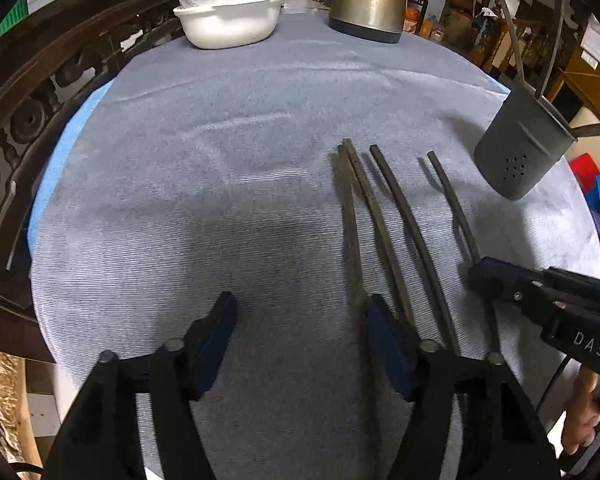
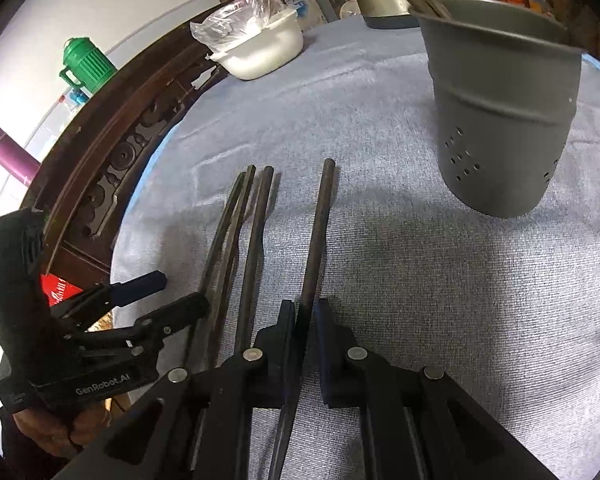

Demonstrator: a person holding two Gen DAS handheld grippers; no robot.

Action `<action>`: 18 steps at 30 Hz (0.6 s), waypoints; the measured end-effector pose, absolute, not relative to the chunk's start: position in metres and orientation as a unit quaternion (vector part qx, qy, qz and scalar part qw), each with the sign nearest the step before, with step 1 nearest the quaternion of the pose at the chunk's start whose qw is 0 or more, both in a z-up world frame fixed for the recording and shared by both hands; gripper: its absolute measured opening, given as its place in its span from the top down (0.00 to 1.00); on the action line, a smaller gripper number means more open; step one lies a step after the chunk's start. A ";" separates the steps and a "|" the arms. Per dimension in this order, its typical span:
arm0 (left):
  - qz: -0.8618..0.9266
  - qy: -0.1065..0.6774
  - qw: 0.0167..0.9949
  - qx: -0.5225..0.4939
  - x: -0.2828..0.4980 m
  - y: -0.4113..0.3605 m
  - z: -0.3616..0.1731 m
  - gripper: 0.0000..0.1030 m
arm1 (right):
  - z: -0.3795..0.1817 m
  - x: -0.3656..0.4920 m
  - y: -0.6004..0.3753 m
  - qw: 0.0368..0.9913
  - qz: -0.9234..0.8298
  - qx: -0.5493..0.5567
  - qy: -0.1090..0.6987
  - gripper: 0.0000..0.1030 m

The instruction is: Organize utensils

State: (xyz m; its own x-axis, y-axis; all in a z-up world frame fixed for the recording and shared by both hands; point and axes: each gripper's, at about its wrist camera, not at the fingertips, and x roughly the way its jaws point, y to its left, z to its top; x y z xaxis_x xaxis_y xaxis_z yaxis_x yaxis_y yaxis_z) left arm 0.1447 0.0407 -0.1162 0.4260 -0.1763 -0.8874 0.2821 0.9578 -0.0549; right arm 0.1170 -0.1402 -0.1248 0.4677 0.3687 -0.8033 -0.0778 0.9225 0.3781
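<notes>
Several dark chopsticks lie side by side on a blue-grey cloth [image 1: 220,180]. My right gripper [image 2: 305,312] is shut on the rightmost chopstick [image 2: 320,224] and holds it by its near part; the same chopstick shows in the left wrist view [image 1: 452,204]. The other chopsticks [image 2: 236,232] lie to its left on the cloth. My left gripper [image 1: 300,320] is open and empty, its right finger [image 1: 384,332] next to the leftmost chopsticks [image 1: 356,216]. A grey perforated utensil holder [image 2: 504,120] stands to the far right and also shows in the left wrist view [image 1: 520,148].
A white bowl with a plastic bag [image 1: 232,20] and a metal kettle [image 1: 368,0] stand at the table's far edge. A dark carved wooden chair back [image 1: 40,92] runs along the left side. A green jug [image 2: 86,64] and a purple bottle [image 2: 10,152] stand beyond it.
</notes>
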 end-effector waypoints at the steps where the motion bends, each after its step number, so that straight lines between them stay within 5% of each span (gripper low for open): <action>1: -0.137 0.517 0.843 0.049 0.144 0.043 -0.116 0.40 | -0.125 0.117 -0.139 0.845 0.130 0.142 0.499 0.89; 9: -0.146 0.520 0.841 0.024 0.131 0.056 -0.110 0.50 | -0.123 0.115 -0.137 0.840 0.120 0.128 0.513 0.90; 18: -0.152 0.542 0.827 0.002 0.138 0.062 -0.107 0.49 | -0.118 0.125 -0.131 0.823 0.107 0.101 0.548 0.87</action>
